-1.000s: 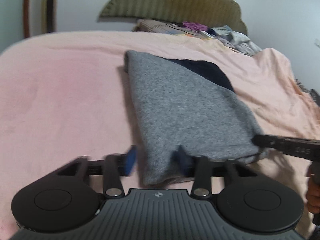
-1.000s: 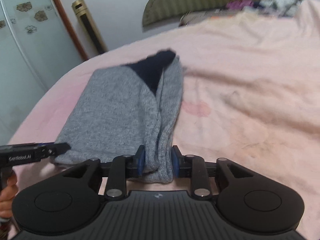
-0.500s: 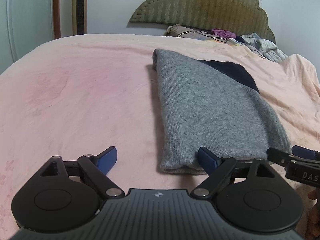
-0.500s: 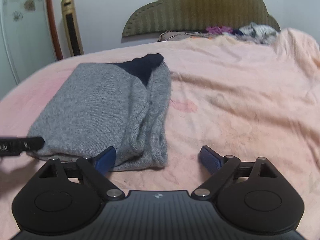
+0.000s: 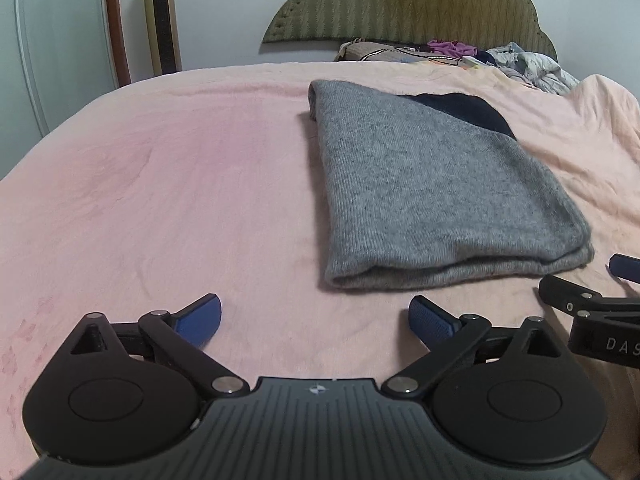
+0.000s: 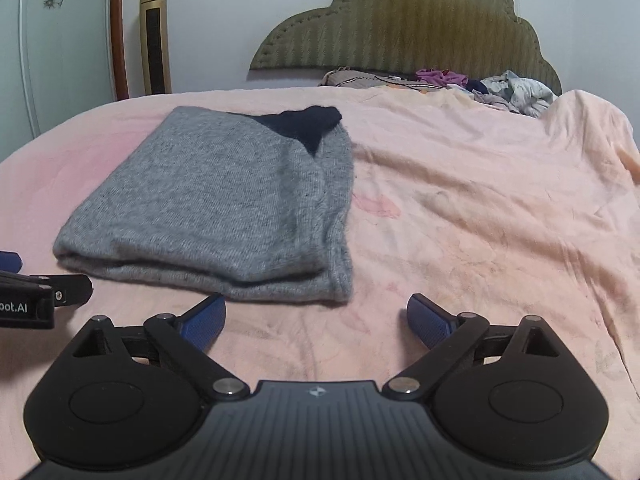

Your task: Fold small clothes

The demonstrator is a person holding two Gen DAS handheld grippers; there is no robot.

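A grey knit garment (image 5: pixel 436 196) with a dark navy part at its far end lies folded flat on the pink bed cover (image 5: pixel 160 200); it also shows in the right wrist view (image 6: pixel 224 204). My left gripper (image 5: pixel 316 318) is open and empty, just short of the garment's near left corner. My right gripper (image 6: pixel 316 316) is open and empty, just short of the near right corner. The right gripper also shows at the right edge of the left wrist view (image 5: pixel 600 304), and the left gripper at the left edge of the right wrist view (image 6: pixel 36 288).
An olive padded headboard (image 6: pixel 404 28) stands at the far end of the bed. A pile of loose clothes (image 6: pixel 500 90) lies below it on the right. A gold tower fan (image 6: pixel 155 36) and a glass door stand by the left wall.
Both grippers have opened, let go of the garment's near edge and pulled back a little. The garment now lies flat on the bed.
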